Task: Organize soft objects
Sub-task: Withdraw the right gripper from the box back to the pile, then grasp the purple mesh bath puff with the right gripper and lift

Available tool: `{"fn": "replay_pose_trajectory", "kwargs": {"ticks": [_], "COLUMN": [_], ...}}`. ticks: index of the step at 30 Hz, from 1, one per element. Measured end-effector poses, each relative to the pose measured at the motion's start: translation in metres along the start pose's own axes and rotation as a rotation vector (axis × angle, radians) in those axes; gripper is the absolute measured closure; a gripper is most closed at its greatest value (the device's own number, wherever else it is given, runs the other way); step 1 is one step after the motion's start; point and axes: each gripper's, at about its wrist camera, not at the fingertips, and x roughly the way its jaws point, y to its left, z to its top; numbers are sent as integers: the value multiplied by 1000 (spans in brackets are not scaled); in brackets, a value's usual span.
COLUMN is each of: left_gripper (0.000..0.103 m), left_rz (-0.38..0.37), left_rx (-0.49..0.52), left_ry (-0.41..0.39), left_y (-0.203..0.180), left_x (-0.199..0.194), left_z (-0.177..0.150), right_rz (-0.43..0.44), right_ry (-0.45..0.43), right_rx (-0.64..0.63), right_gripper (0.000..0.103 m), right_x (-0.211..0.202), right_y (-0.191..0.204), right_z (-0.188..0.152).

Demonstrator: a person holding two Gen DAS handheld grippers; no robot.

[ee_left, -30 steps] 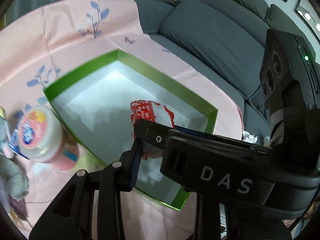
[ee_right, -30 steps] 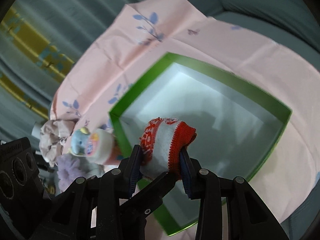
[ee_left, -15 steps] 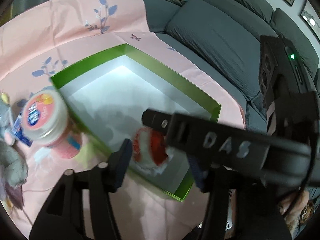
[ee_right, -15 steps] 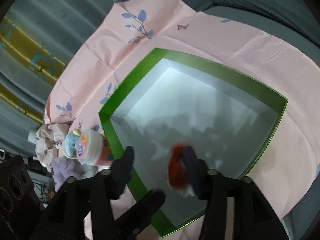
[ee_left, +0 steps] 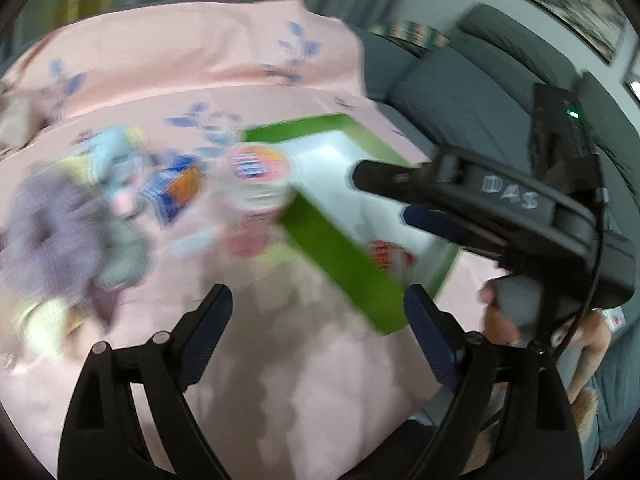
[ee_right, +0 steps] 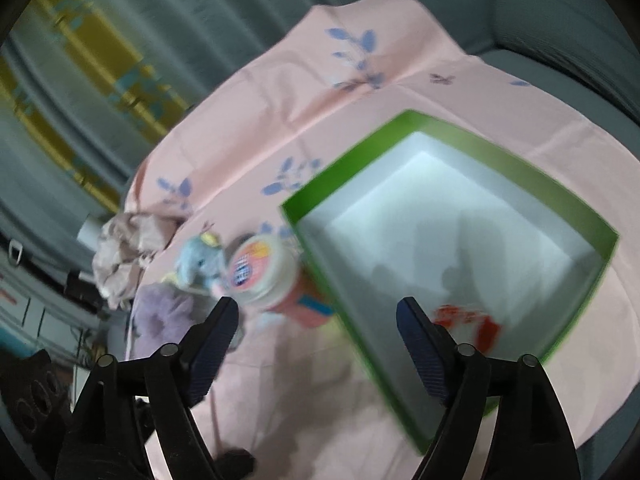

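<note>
Sock [ee_right: 468,322] lies inside green box [ee_right: 316,248]; both tongs opening, empty, outside its edge.

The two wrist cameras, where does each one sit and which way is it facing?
Left wrist view: on the left gripper, looking down over the pink cloth at the green box; its opening jaws, the right gripper and a hand show.
Right wrist view: on the right gripper, looking down into the box; only its opening jaws show.
Both share the box, the red-and-white sock and the white-lidded jar.
</note>
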Motion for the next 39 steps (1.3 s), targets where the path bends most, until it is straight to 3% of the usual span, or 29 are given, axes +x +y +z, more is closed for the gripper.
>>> {"fn": "replay_pose_trajectory", "kwargs": {"ticks": [4,6,9,12,17,21,26,31,32,36,39], "left_gripper": [15,15,15,15,15,15,15,15,15,15,15], "left_rz": [165,224,273,312,345,363,345,357,356,360,352], "left_rx": [-73,-120,-219,-290,-390,-412,-433,-454,-455,-466,-464], "left_ry": [-32,-31,-30,-35,-35,-50,-68,-64,-65,-67,-74], "left_y": [48,70,109,130,157,166,171,179,181,183,182], "left_x": [-23,-31,-47,-58,-72,-82,-95,-100,-101,-103,-104], "left_z": [-19,-31,-52,-68,-86,-87,-95,-101,-102,-103,-103], "right_rz": [19,-24,-52,5,82,121,57,-14,-7,18,41], "right_ry": [40,56,86,149,234,269,299,306,309,303,300], "right_rx": [-82,-148,-222,-274,-311,-355,-339,-290,-281,-285,-308], "right_gripper": [16,13,13,13,13,13,13,13,17,61,75], "right_x": [14,22,36,55,91,119,155,181,183,177,160], "right_y": [33,52,75,103,146,188,210,204,201,195,195], "right_z": [-9,-16,-27,-37,-48,-51,-50,-52,-53,-54,-52]}}
